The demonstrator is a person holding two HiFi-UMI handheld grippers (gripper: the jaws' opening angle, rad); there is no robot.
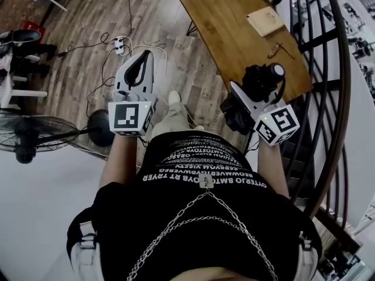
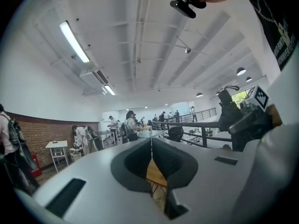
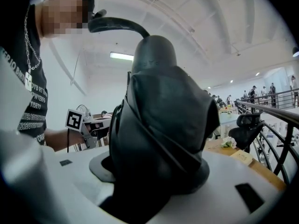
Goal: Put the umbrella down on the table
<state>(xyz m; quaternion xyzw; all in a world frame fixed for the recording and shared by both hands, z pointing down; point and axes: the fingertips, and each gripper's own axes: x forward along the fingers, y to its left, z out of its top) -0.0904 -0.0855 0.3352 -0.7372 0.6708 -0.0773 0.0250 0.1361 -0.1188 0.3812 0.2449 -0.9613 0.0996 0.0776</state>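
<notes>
- My right gripper (image 1: 245,101) is clamped on the folded black umbrella (image 3: 163,115), whose bunched fabric fills the gap between the jaws.
- I hold the umbrella in the air by the near end of the wooden surface (image 1: 234,34), not lying on it.
- My left gripper (image 2: 152,146) has its jaws together, with nothing between them.

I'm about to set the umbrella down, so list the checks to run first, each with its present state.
1. Right gripper clamped on the umbrella: ok.
2. Umbrella folded up: ok.
3. Left gripper empty, jaws together: ok.
4. Bare wood on the table, clear of the notebook: ok.
5. Umbrella already above the tabletop: cannot tell; it is at the near edge.
</notes>
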